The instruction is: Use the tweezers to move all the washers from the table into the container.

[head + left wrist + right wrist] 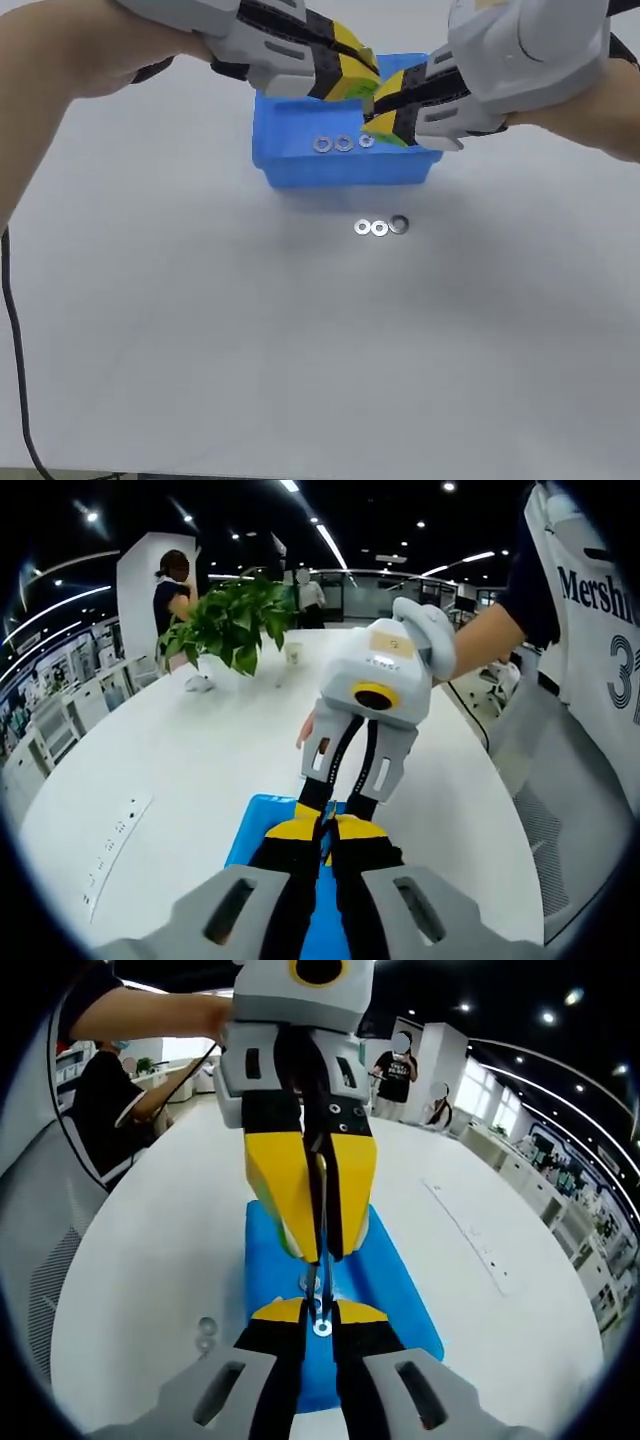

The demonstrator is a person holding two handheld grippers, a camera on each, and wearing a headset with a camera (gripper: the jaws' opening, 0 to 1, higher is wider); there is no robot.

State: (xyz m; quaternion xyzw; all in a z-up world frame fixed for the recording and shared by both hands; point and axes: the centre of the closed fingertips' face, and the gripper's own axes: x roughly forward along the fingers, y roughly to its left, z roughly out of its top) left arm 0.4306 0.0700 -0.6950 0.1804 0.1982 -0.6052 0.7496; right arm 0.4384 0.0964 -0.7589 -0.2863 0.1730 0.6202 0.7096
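My left gripper [321,1250] is clamped on the tweezers [322,1190], a thin metal strip pinched between its yellow fingers [280,1190]. My right gripper [320,1310] meets it tip to tip over the blue container [340,172]. Its fingers are drawn in to a narrow slit, and the tweezers' lower end runs into that slit, so I judge it is squeezing them too.

One washer [322,1328] sits right at that tip. I cannot tell whether it is still pinched or already lying on the container floor beside the two other washers [333,144] there. Three washers [379,228] remain on the table [300,330], just in front of the container. They lie in a row and look to be touching.

The weak point is the shared hold. If one gripper eases off unevenly, the tweezers could twist or slide in the other. Lifting out low could catch the container's front wall and shove it toward the row. The washers left on the table are flat and crowded, so a tip set down carelessly would likely skate one away or drag its neighbour.
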